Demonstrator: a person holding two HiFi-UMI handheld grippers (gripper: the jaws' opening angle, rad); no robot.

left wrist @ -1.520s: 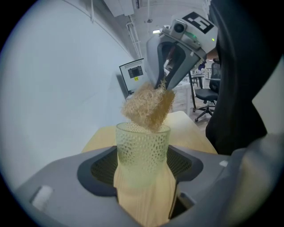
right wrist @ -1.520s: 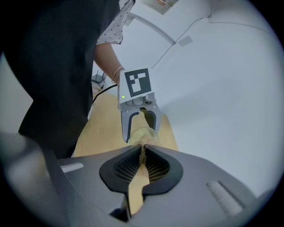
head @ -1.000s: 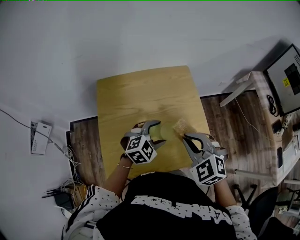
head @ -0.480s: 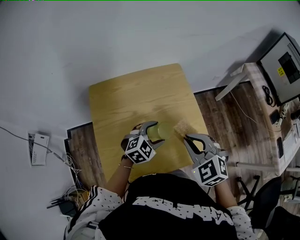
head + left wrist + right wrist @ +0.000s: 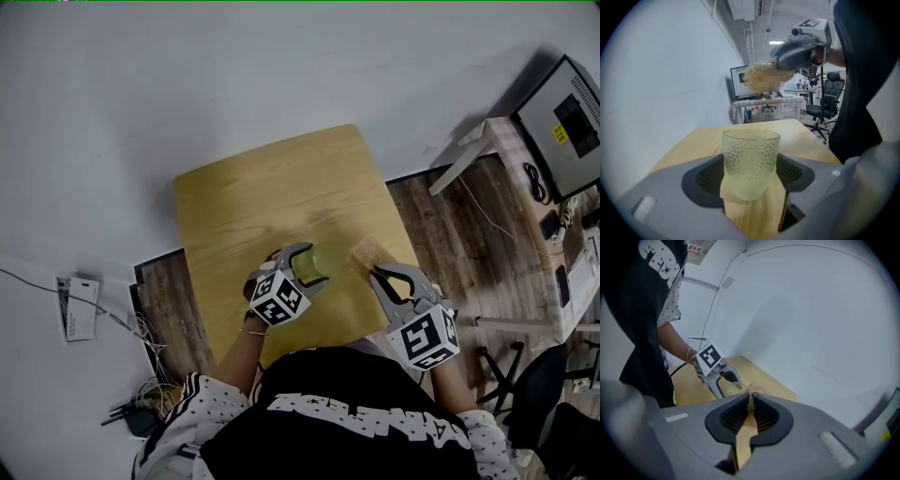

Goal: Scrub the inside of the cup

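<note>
Standing on a wood-patterned floor (image 5: 450,225), a pale wooden desk (image 5: 262,197) is seen from above, with its far half bare. At its near edge a person (image 5: 337,412) in a black top with white print and dotted sleeves is placed, a gripper being held in each hand. To the right, well apart from the desk, a side table (image 5: 511,178) bearing a monitor (image 5: 572,112) is shown.

The left gripper (image 5: 314,264) is held over the near part of the desk, pointed forward and down. Its jaws are spread wide and closed against the two sides of the cup (image 5: 750,161), a pale green, dimpled glass cup that is kept upright with its mouth open to the top. Whether the cup's base is set on the desk cannot be told.

The right gripper (image 5: 378,275) is held just to the right of the cup. Its jaws are drawn narrow and clamped on a tan, fibrous scrubber (image 5: 751,404), whose frayed end is left sticking out past the jaw tips. In the left gripper view the scrubber is seen above and beyond the cup's rim, apart from it and not inside the cup.
</note>
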